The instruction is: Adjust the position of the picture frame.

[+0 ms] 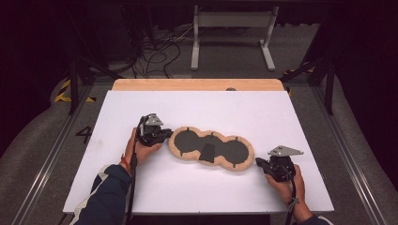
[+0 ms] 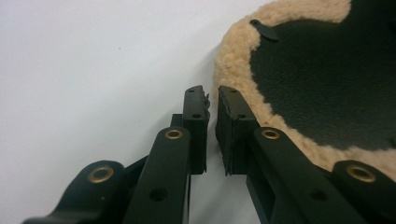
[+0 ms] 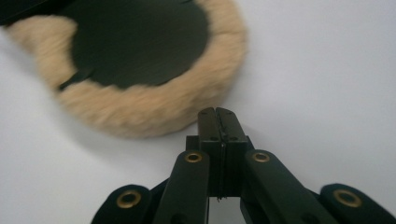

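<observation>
A flat black pad with a tan fleece rim (image 1: pixel 187 140), shaped as three joined round lobes, lies in the middle of the white table (image 1: pixel 202 108). My left gripper (image 1: pixel 166 135) rests at the pad's left end. In the left gripper view its jaws stand a narrow gap apart (image 2: pixel 211 93) with nothing between them, and the fleece rim (image 2: pixel 233 51) lies just beyond the right jaw. My right gripper (image 1: pixel 259 161) sits just off the pad's right end. Its jaws are pressed together and empty (image 3: pixel 218 112), a little short of the fleece edge (image 3: pixel 140 112).
The table's far edge is a bare wooden strip (image 1: pixel 197 84). Beyond it on the floor stand a white metal frame (image 1: pixel 232 33) and loose cables (image 1: pixel 159 47). Dark metal rails run along both sides of the table.
</observation>
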The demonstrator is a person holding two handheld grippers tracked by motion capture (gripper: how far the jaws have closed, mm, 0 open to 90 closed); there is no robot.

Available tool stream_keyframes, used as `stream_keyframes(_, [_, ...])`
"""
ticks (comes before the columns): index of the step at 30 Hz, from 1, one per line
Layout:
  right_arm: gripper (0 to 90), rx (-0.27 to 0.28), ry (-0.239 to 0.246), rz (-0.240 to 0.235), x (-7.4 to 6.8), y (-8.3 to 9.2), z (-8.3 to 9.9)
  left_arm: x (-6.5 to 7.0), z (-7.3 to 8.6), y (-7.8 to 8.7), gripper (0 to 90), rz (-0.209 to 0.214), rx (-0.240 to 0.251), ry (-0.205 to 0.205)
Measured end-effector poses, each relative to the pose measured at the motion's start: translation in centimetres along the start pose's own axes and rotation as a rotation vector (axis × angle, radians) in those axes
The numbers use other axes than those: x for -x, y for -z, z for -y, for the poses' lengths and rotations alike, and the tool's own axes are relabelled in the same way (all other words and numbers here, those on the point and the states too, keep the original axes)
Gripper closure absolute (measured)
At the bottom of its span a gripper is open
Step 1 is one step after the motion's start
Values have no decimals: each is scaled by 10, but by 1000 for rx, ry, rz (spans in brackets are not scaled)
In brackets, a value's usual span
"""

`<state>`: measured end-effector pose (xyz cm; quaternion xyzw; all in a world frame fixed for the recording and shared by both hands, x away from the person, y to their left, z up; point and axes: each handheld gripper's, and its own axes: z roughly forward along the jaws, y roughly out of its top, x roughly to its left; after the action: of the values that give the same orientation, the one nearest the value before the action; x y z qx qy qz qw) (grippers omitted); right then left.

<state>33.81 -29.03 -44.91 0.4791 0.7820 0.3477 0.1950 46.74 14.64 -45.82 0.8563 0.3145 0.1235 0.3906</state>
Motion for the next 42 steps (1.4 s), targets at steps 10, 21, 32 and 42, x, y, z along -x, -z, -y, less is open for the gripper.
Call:
stream_keyframes(10, [900, -6, -16, -13, 8, -24, -20, -3, -1, -4, 843, 43, -33, 24])
stream_keyframes(21, [900, -16, -40, -68, 17, -37, -29, -4, 11, 7, 898, 100, -49, -9])
stream_keyframes(32, [900, -22, -7, -61, 16, -45, -39, 1, 25, 26, 898, 131, -16, -12])
stream_keyframes(42, [900, -20, 2, -74, 17, -50, -42, 6, 28, 32, 838, 100, -6, -16])
